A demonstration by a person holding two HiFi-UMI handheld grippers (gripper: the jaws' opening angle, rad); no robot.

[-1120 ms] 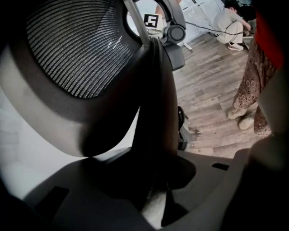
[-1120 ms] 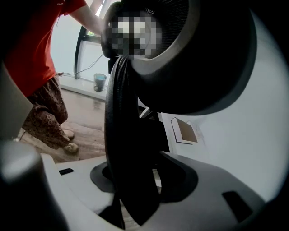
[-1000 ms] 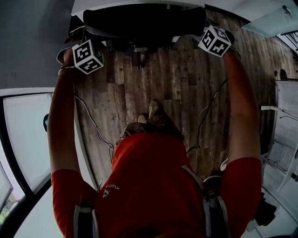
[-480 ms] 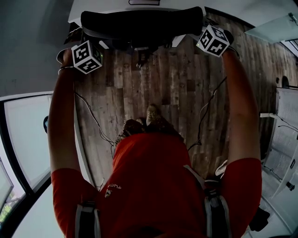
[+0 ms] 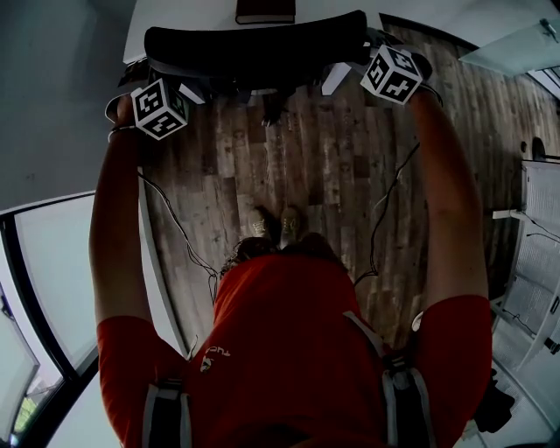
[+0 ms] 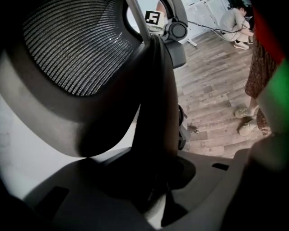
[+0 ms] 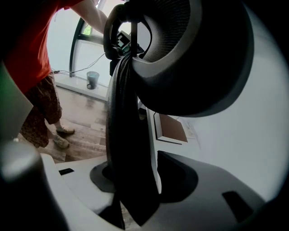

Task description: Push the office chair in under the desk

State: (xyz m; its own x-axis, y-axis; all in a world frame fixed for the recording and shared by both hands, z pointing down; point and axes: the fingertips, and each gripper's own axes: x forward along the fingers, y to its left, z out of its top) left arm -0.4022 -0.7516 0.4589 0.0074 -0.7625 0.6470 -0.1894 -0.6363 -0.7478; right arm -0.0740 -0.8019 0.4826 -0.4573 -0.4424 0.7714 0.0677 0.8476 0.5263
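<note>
The black office chair's backrest (image 5: pixel 254 48) stretches across the top of the head view, against the white desk (image 5: pixel 188 13). My left gripper (image 6: pixel 158 180) is shut on the left rim of the backrest (image 6: pixel 156 131), whose mesh (image 6: pixel 76 45) fills the upper left of the left gripper view. Its marker cube (image 5: pixel 159 108) shows at the chair's left end. My right gripper (image 7: pixel 131 180) is shut on the backrest's right rim (image 7: pixel 124 135). Its marker cube (image 5: pixel 391 74) sits at the chair's right end. The chair's seat and base are mostly hidden.
A brown book (image 5: pixel 265 10) lies on the desk behind the chair. Cables (image 5: pixel 179 232) trail over the wood floor. A glass panel (image 5: pixel 52 262) runs along the left and a white rack (image 5: pixel 538 227) stands at the right. A person (image 6: pixel 237 20) crouches on the floor far off.
The chair has rolled away from me toward the desk, both grippers still on its backrest. More of the desk and the brown book show now. My feet have stepped forward.
</note>
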